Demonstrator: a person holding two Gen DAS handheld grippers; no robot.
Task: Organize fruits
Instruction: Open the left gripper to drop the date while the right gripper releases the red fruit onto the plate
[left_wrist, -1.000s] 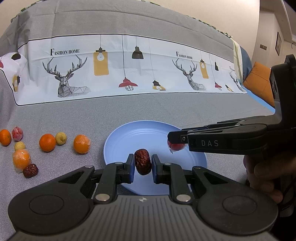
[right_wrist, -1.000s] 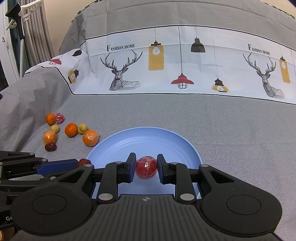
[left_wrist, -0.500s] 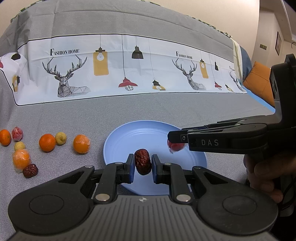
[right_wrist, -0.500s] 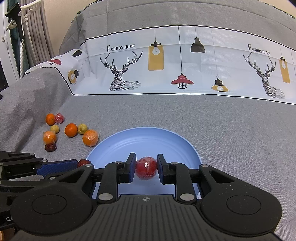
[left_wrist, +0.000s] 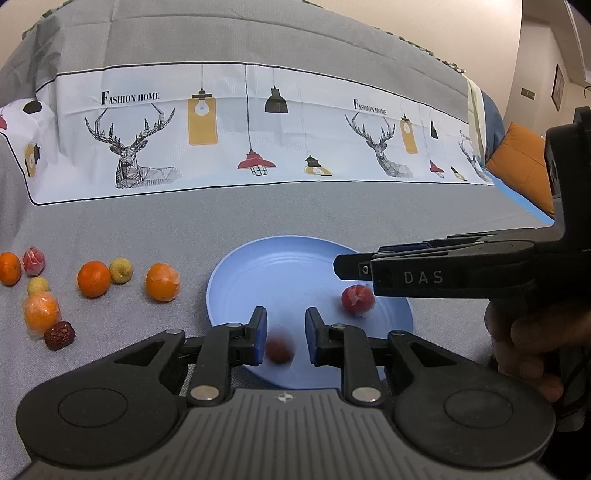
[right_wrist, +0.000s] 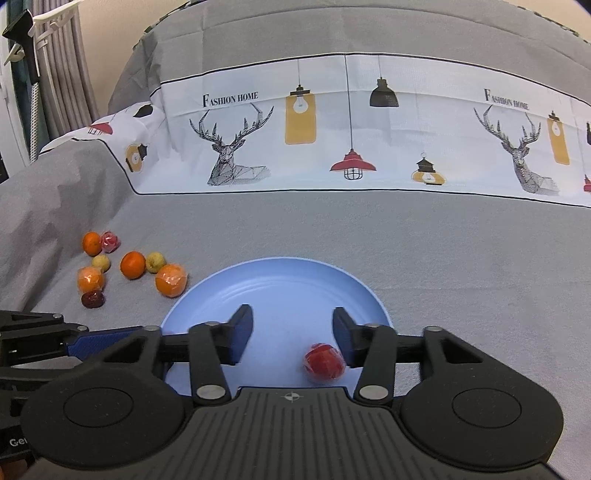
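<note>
A light blue plate (left_wrist: 288, 273) lies on the grey cloth; it also shows in the right wrist view (right_wrist: 280, 284). My left gripper (left_wrist: 284, 334) is open above the plate's near edge. A dark red date (left_wrist: 279, 350) is blurred between and below its fingers, over the plate. My right gripper (right_wrist: 291, 334) is open above the plate. A wrapped red fruit (right_wrist: 324, 362) lies on the plate by its right finger; it also shows in the left wrist view (left_wrist: 357, 300) under the right gripper's body (left_wrist: 454, 273).
Loose fruit lies left of the plate: oranges (left_wrist: 93, 278), a wrapped orange (left_wrist: 162, 281), small yellow fruits (left_wrist: 121, 270), a wrapped red fruit (left_wrist: 33, 260), another date (left_wrist: 59, 335). A printed cloth covers the sofa back (left_wrist: 258, 140). An orange cushion (left_wrist: 524, 170) is at the far right.
Both grippers have opened. The date has dropped out of the left gripper toward the plate. The wrapped red fruit has left the right gripper and lies on the plate.
</note>
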